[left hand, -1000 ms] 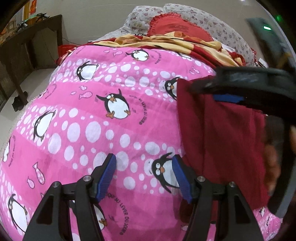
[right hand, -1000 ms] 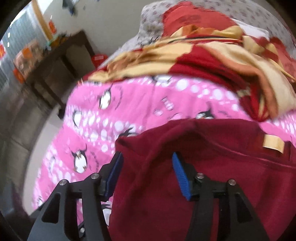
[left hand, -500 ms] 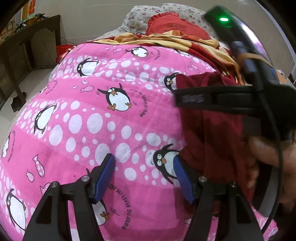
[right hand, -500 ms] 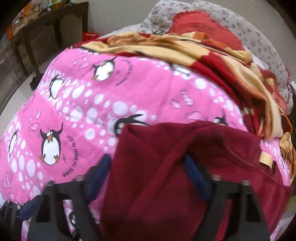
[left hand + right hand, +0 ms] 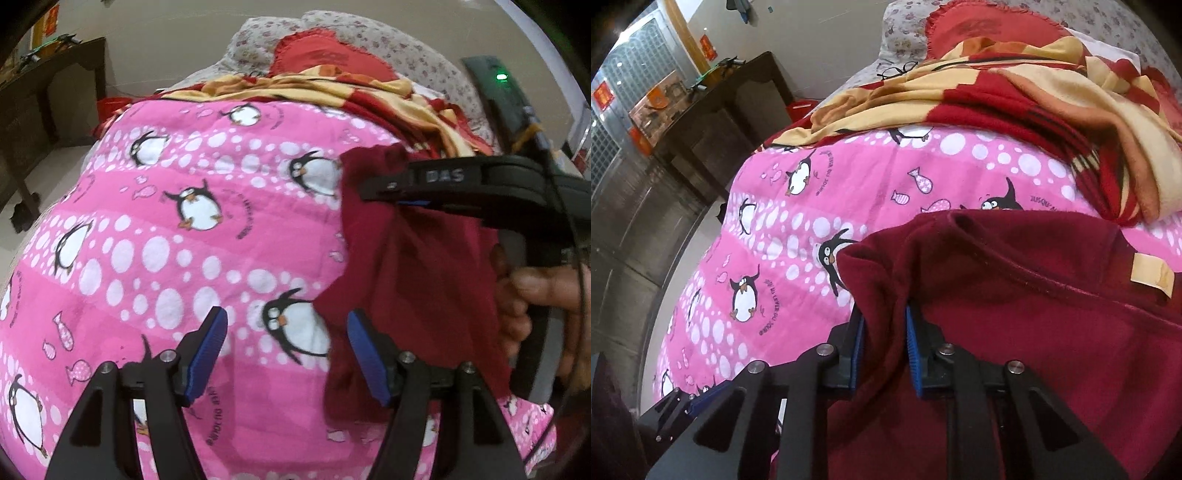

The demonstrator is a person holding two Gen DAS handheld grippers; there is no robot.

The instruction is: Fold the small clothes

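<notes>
Pink penguin quilt [image 5: 155, 258] spread across the bed. Maroon garment [image 5: 1034, 314] lying on its right part. Right gripper [image 5: 882, 343] level, clamped on the garment's left edge. Left gripper [image 5: 288, 350] spread wide, hovering just beside.

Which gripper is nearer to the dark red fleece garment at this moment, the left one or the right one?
Right. The right gripper is shut on a fold of the dark red fleece garment. The left gripper is open over the pink penguin blanket, beside the garment's edge.
</notes>
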